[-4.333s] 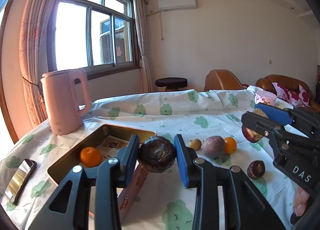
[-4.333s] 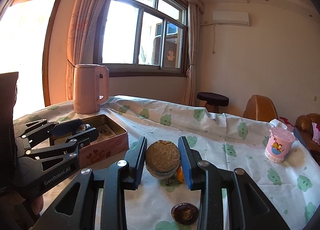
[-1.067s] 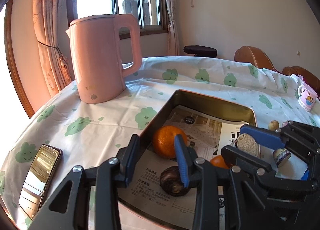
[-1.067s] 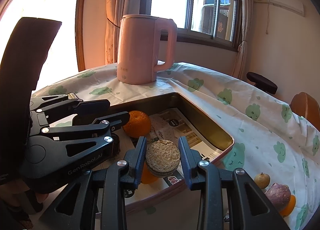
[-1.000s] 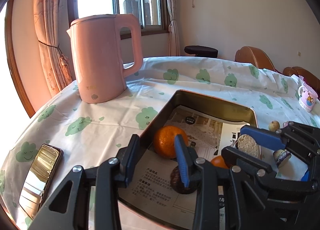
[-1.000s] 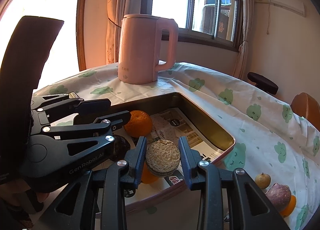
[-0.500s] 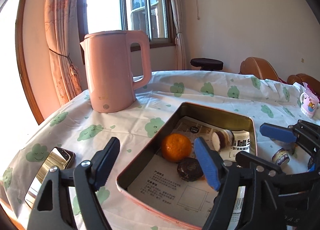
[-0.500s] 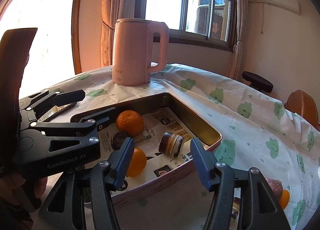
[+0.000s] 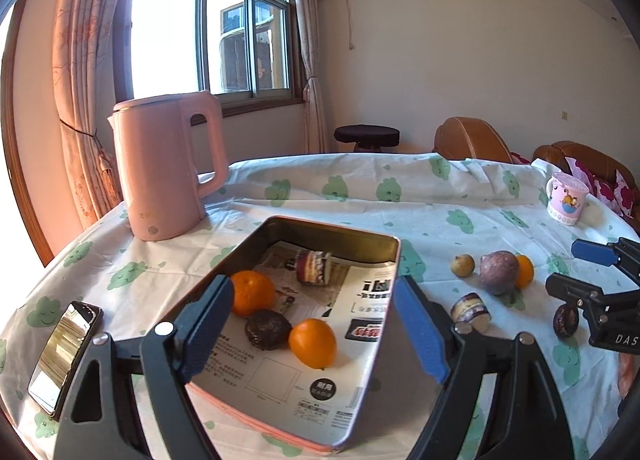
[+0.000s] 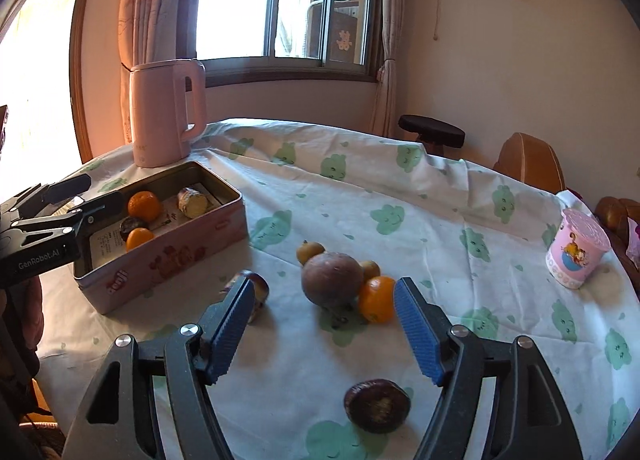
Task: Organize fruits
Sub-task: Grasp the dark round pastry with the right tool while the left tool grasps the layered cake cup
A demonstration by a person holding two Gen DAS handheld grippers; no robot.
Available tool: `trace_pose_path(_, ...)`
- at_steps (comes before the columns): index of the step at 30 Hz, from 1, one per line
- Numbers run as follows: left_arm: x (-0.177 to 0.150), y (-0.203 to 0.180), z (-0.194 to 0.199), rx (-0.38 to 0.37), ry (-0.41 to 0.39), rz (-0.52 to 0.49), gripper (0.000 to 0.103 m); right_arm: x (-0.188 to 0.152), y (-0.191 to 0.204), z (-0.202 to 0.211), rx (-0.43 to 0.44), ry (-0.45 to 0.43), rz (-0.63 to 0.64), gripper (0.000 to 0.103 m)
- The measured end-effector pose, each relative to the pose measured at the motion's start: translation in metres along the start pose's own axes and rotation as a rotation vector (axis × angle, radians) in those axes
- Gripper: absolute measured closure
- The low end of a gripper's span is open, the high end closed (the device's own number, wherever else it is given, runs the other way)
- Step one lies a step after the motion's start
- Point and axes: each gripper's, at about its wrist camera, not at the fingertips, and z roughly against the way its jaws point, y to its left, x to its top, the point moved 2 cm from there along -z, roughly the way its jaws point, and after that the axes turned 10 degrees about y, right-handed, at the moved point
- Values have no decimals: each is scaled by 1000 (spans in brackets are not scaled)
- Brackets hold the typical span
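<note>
covering the desk (image 10: 440, 196), a white cloth with green clouds. sitting near the window, a pink kettle (image 9: 168, 168). resting on the desk, a pink tin (image 10: 168, 260) holding two oranges (image 9: 253, 293), a dark fruit (image 9: 267, 329) and a cut half. lying loose right of the tin, a purple fruit (image 10: 332, 279), an orange, small yellow fruits, perhaps loquats, and a dark half (image 10: 377, 405). hovering over the tin, left gripper (image 9: 316, 336), fingers opening, grasping nothing. hovering over the loose fruit, right gripper (image 10: 324, 334), fingers opening, empty.
</note>
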Motion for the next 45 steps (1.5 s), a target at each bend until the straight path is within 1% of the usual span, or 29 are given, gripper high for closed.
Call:
trace_pose_path(5, 0, -35, -4, -39, 28, -61, 18, -20, -27, 5, -22, 33, -42, 30)
trace_pose_path(10, 1, -61, -17, -66, 83, -108, 18, -35, -39, 2, -15, 72, -60, 30)
trace_pose_path(14, 0, -73, -26, -76, 123, -125, 18, -36, -42, 1, 19, 79, -74, 30)
trace_pose_path(18, -1, -82, -34, -87, 153, -142, 18, -36, -42, -10, 55, 128, -78, 30)
trace_pose_path(22, -1, -93, -40, -121, 178, -171, 18, -37, -46, -19, 86, 176, -94, 30)
trace_pose_path(24, -1, -98, -45, -129, 197, -183, 19, -38, -47, -25, 99, 202, -101, 32)
trace_pose_path(26, -3, -102, -51, -147, 226, -195, 26, -39, -47, -29, 120, 222, -103, 49)
trace_pose_path(28, -4, -105, -57, -170, 255, -201, 31, -40, -48, -34, 135, 249, -105, 54)
trace_pose_path(29, -5, -107, -59, -180, 271, -205, 33, -40, -47, -35, 147, 256, -102, 59)
trace_pose_path(30, -5, -109, -62, -188, 283, -208, 34, -40, -45, -36, 151, 259, -94, 60)
trace_pose_path(32, -5, -110, -67, -203, 305, -212, 44, -40, -41, -35, 134, 260, -78, 61)
trace_pose_path(33, -5, -111, -70, -211, 318, -210, 48, -40, -40, -34, 131, 257, -72, 61)
trace_pose_path(35, -6, -112, -77, -235, 352, -208, 63, -39, -40, -33, 124, 247, -73, 61)
trace_pose_path(38, -6, -114, -82, -264, 376, -200, 64, -35, -45, -30, 109, 226, -94, 61)
trace_pose_path(40, -6, -115, -82, -269, 376, -199, 64, -28, -50, -27, 104, 205, -113, 61)
trace_pose_path(45, -5, -113, -81, -263, 368, -191, 64, -15, -49, -27, 61, 156, -125, 61)
